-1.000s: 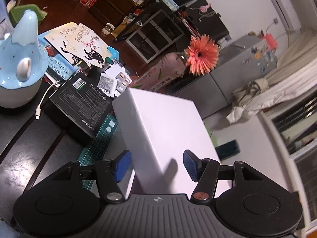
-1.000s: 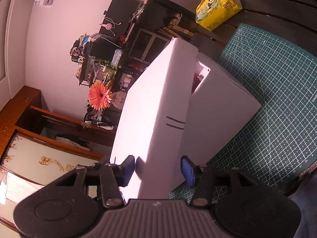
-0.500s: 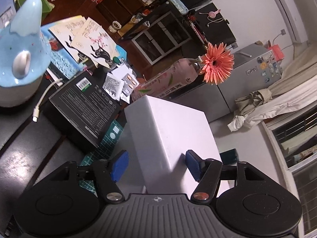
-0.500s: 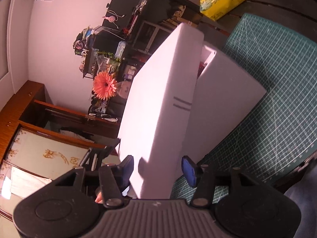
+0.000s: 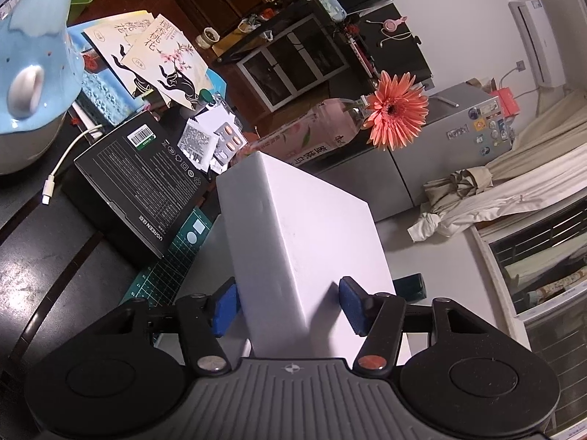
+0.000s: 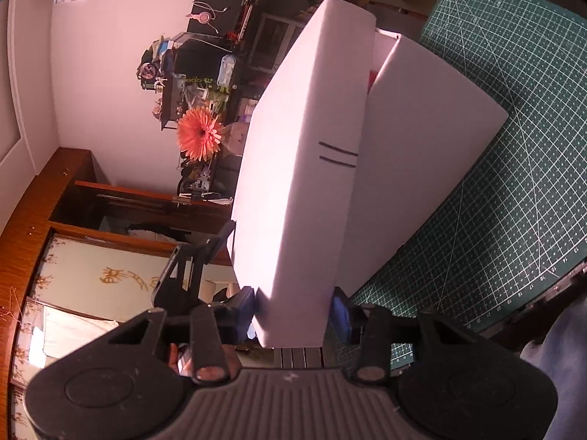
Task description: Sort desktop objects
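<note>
Only right view: white lid (image 6: pixel 308 154) w/ two dark lines.

1 white box (image 5: pixel 304 234), 1 black box (image 5: pixel 139 179), 1 orange flower (image 5: pixel 398 115), 2 printed booklets (image 5: pixel 161 55), 1 green cutting mat (image 6: pixel 513 168)

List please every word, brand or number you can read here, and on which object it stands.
"UGREEN": side edge of the black box.
"桃花": cover of the cream booklets.
Scale numbers "13" to "19": edge of the green cutting mat.
Too small or blurred: barcode label, fine print on the box, the pink carton, the red sign.
</note>
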### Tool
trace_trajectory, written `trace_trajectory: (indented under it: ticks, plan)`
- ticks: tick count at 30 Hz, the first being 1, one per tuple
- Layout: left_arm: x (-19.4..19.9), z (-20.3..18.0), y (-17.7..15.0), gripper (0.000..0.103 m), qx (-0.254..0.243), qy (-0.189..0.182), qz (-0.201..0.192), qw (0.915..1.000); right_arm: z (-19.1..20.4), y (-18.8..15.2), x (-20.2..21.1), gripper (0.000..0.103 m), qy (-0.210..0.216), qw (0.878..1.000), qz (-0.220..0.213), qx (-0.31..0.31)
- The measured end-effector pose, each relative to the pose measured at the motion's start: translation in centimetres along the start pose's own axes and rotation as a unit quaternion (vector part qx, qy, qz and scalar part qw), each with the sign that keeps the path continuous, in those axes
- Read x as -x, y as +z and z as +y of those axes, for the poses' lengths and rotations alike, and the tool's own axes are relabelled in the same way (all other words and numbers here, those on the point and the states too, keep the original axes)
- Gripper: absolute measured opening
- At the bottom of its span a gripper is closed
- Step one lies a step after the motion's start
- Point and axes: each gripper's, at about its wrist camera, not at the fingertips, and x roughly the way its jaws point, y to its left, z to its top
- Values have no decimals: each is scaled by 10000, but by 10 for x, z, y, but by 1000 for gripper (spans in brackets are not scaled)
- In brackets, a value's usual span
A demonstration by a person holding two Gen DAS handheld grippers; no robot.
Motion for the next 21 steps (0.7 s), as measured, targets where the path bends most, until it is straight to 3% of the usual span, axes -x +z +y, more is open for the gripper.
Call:
trace_trajectory:
  ticks: [21]
  plan:
    - [13, -2, -11, 56, 38, 132, 59, 9999, -3, 17, 13, 43, -155, 9990, -402, -81]
